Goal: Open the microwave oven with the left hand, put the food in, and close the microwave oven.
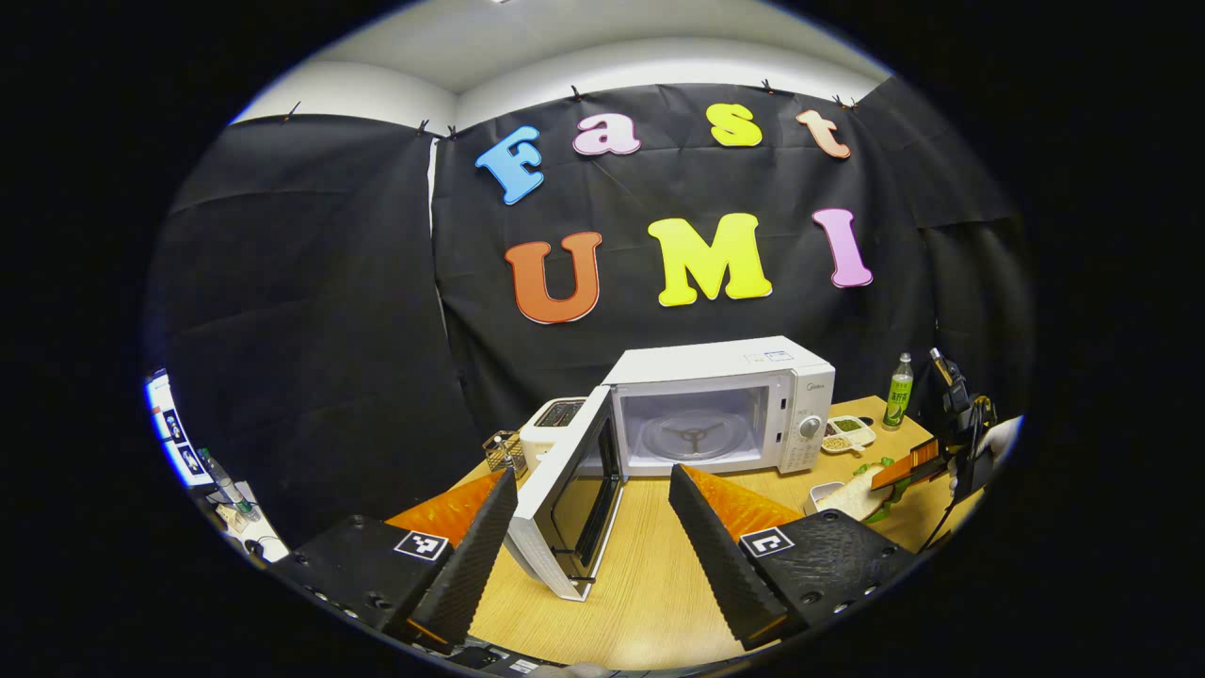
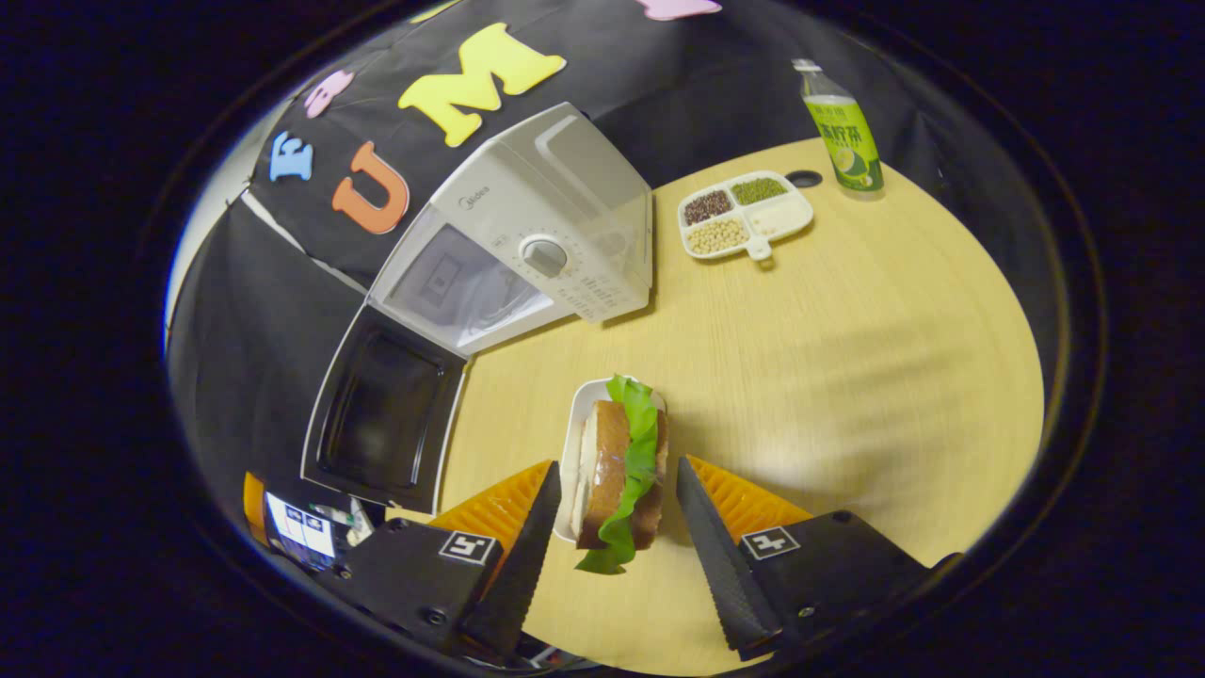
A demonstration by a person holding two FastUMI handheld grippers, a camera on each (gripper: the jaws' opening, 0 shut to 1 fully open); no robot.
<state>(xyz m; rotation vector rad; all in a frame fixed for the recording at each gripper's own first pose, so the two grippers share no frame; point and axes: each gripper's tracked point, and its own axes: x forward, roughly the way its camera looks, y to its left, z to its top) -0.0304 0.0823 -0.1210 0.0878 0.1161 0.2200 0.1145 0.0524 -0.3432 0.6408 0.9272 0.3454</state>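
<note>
The white microwave [image 1: 725, 400] stands at the back of the wooden table with its door [image 1: 570, 504] swung wide to the left, showing the glass turntable [image 1: 695, 435]. My left gripper [image 1: 594, 474] hovers open in front of the door's edge, holding nothing. In the right gripper view, a sandwich [image 2: 612, 461] with lettuce lies on a small white plate [image 2: 576, 424]. My right gripper [image 2: 617, 463] is open, with one finger on each side of the sandwich and a gap on both sides. The microwave [image 2: 527, 245] and its open door [image 2: 381, 410] lie beyond, to the left.
A divided tray of beans [image 2: 744, 212] and a green bottle [image 2: 843, 127] stand right of the microwave. A white toaster [image 1: 555, 424] and a small wire basket [image 1: 506, 452] sit left of it. The right gripper [image 1: 927, 461] shows at the table's right side.
</note>
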